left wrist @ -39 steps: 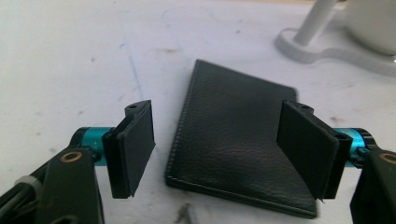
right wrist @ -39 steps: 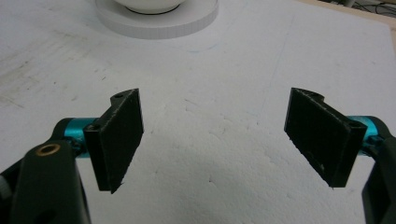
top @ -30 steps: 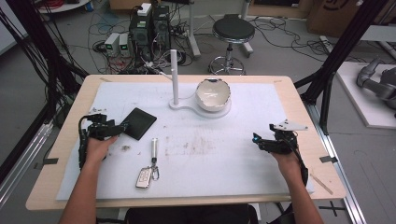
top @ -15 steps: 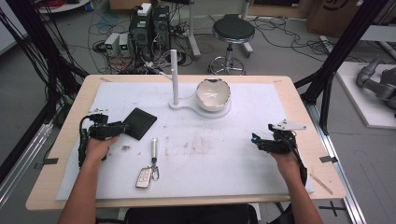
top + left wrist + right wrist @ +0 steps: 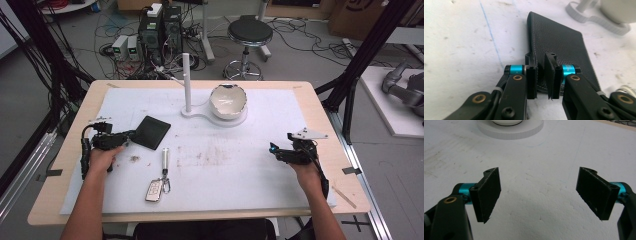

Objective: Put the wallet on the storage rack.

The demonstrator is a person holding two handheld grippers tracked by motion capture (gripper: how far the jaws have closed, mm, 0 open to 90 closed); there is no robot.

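A black leather wallet (image 5: 151, 132) lies flat on the white mat at the left. My left gripper (image 5: 130, 135) reaches it from the left. In the left gripper view its jaws have just been closing, and the left gripper (image 5: 541, 75) is now shut on the near edge of the wallet (image 5: 559, 40), which is pinched between the pads. My right gripper (image 5: 275, 150) rests low over the mat at the right. In the right gripper view the right gripper (image 5: 537, 192) stands open, with bare mat between its pads.
A car key fob (image 5: 155, 189) with a silver key (image 5: 164, 159) lies in front of the wallet. At the back middle a white base carries a tall post (image 5: 186, 80) and a white bowl (image 5: 228, 100). The wooden table edge (image 5: 200, 215) runs along the front.
The left gripper's jaws have closed on the wallet's edge. Neither hand has shifted, and the right gripper is as it was.
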